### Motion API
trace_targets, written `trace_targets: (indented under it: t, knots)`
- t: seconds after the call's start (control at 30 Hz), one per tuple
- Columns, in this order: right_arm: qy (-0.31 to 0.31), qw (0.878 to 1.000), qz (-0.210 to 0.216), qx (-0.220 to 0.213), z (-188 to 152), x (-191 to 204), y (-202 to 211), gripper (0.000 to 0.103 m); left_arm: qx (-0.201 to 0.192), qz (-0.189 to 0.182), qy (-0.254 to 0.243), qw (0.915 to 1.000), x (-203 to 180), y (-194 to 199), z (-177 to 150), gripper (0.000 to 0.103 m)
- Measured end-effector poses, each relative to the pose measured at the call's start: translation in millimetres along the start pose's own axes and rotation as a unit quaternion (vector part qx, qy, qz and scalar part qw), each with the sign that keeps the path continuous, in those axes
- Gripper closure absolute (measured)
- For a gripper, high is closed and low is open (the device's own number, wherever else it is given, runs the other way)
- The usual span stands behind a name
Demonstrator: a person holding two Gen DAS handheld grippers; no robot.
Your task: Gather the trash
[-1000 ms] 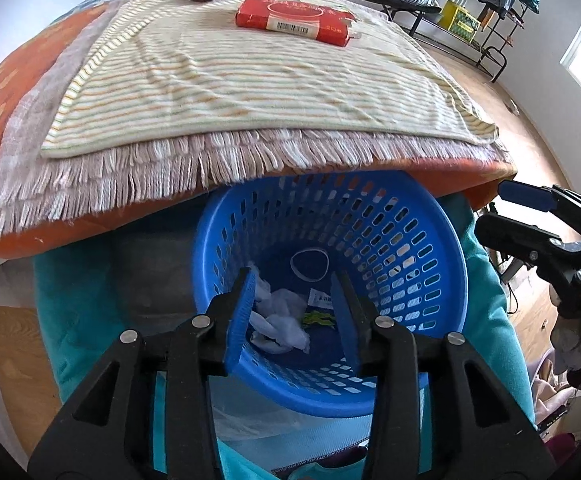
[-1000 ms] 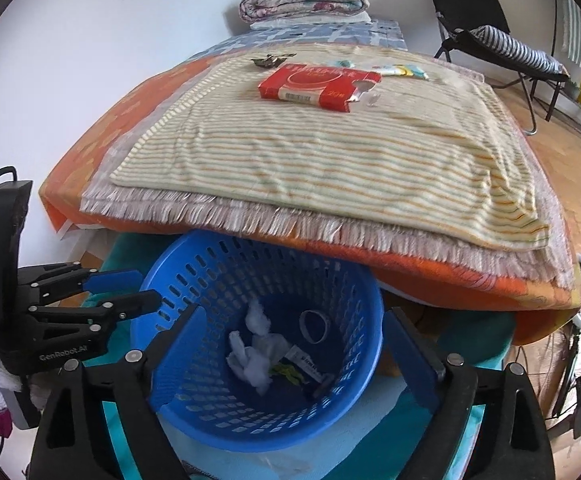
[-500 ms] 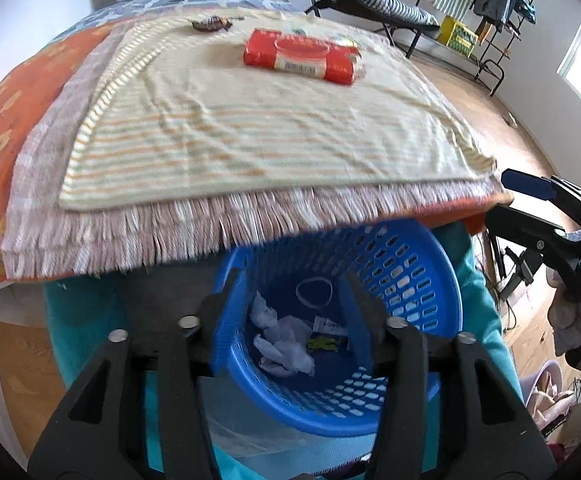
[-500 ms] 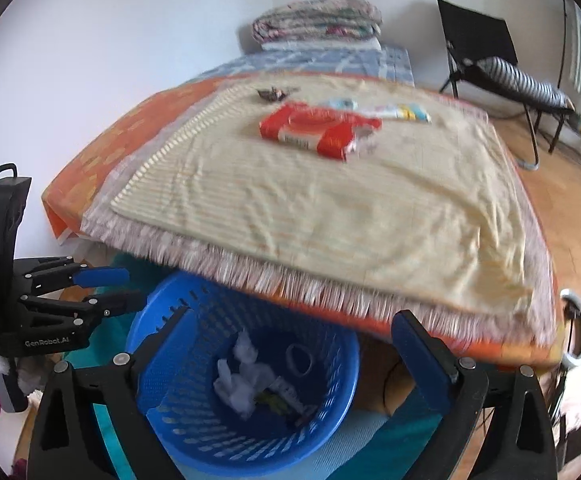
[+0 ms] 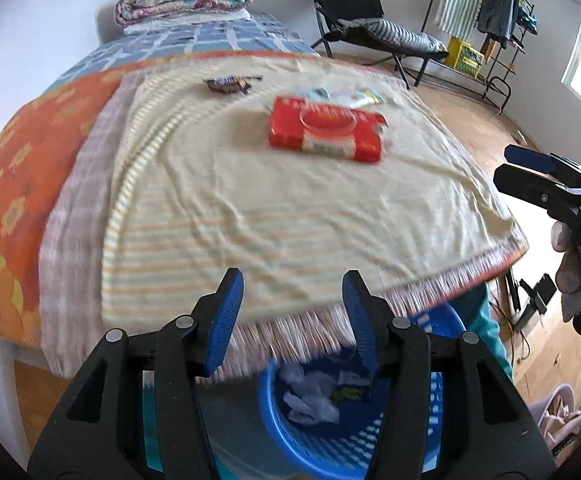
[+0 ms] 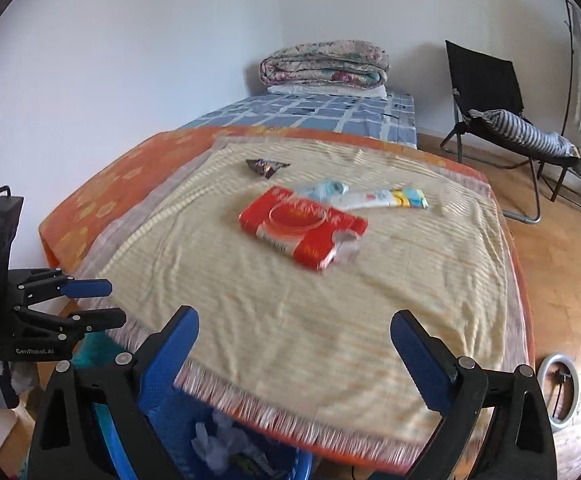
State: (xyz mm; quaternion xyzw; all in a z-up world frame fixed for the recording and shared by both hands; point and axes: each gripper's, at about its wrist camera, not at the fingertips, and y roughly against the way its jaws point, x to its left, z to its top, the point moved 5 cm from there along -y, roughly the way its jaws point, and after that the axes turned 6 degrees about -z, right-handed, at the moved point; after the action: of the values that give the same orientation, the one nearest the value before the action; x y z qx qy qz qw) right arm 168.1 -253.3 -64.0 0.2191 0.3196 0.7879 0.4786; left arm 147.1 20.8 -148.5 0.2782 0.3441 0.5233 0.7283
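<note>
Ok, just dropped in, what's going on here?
A person is clearing trash off a bed with a gripper in each hand. Both the left gripper and the right gripper are open and empty, hanging over the bed's near edge. The blue basket below already holds crumpled tissues. On the striped blanket lie a red packet, a dark candy wrapper and a tube, not yet picked up.

Glossy red packet (image 6: 304, 228) on a fringed woven cloth (image 6: 330, 304); perforated blue plastic basket (image 5: 326, 446)
</note>
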Motion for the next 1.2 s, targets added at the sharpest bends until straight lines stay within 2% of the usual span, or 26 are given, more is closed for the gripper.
trace_targets:
  t: [0.23, 0.5, 0.6, 0.77, 1.0, 1.2]
  knots:
    - [-0.012, 0.999, 0.038, 0.036, 31.3, -9.1, -40.0, 0.011, -0.012, 0.006, 0.007, 0.9999, 18.5, -9.2, 35.7, 0.05]
    - [-0.003, 0.997, 0.052, 0.049, 55.7, -13.4, -78.7, 0.011, -0.016, 0.011, 0.003, 0.9998, 31.1, -28.1, 72.7, 0.05]
    - [-0.01, 0.997, 0.059, 0.057, 65.8, -19.1, -97.0, 0.017, -0.015, 0.005, 0.005, 0.9999, 35.4, -37.1, 88.2, 0.05]
    - [-0.003, 0.995, 0.07, 0.071, 81.0, -17.8, -131.1, 0.017, -0.021, 0.01, -0.003, 0.9997, 43.4, -50.1, 116.8, 0.05]
    - [-0.013, 0.991, 0.098, 0.096, 96.2, -16.9, -176.6, 0.02, -0.022, 0.004, 0.005, 0.9997, 61.3, -65.8, 139.8, 0.05]
    - [-0.009, 0.987, 0.111, 0.112, 99.1, -13.9, -196.8, 0.02, -0.008, -0.007, 0.02, 0.9997, 78.1, -86.8, 155.2, 0.05]
